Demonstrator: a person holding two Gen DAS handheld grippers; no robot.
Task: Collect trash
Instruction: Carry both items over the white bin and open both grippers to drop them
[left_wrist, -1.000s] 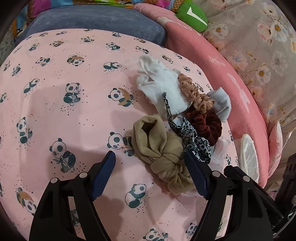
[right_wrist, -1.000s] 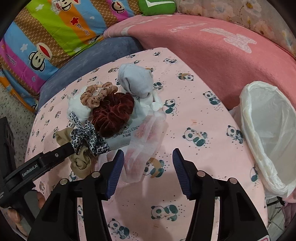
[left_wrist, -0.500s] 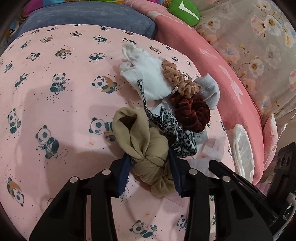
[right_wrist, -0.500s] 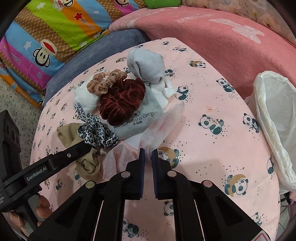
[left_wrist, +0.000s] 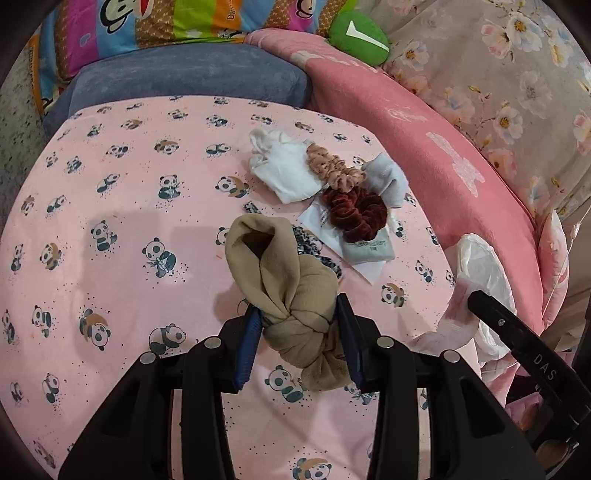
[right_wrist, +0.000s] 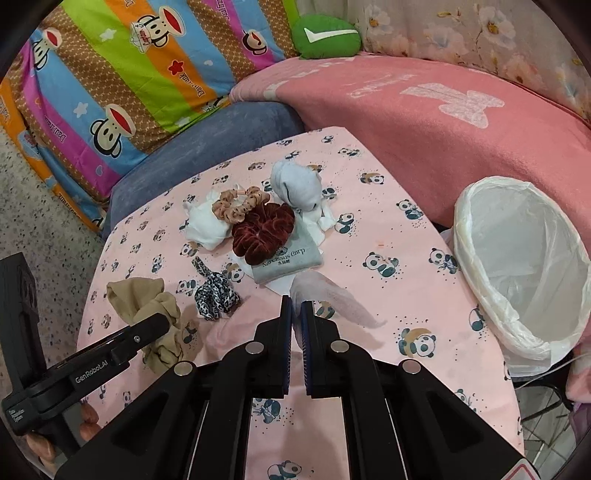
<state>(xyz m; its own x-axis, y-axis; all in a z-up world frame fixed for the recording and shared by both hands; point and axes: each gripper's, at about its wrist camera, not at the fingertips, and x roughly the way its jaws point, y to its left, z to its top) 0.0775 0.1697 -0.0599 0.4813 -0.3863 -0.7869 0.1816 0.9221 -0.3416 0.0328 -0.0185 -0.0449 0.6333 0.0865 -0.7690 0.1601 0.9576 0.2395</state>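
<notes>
My left gripper (left_wrist: 298, 310) is shut on a tan knotted stocking (left_wrist: 280, 280) and holds it a little above the pink panda-print cover (left_wrist: 129, 221). My right gripper (right_wrist: 295, 306) is shut on a thin translucent plastic wrapper (right_wrist: 328, 295), which trails to the right off its tips. The tan stocking (right_wrist: 147, 299) also shows at the left of the right wrist view, in the left gripper's black finger (right_wrist: 140, 334). A bin lined with a white bag (right_wrist: 491, 295) stands at the cover's right edge.
Left on the cover are a maroon scrunchie (right_wrist: 264, 232), a peach scrunchie (right_wrist: 236, 205), a white cloth (right_wrist: 203, 225), a grey sock (right_wrist: 295, 184), a leopard-print scrunchie (right_wrist: 214, 291) and a grey packet (right_wrist: 288, 260). Cushions and a pink blanket (right_wrist: 424, 122) rise behind.
Both grippers went from open to shut, the left on the tan stocking and the right on the wrapper. Both then rose with their loads, and the pile now looks farther off.
</notes>
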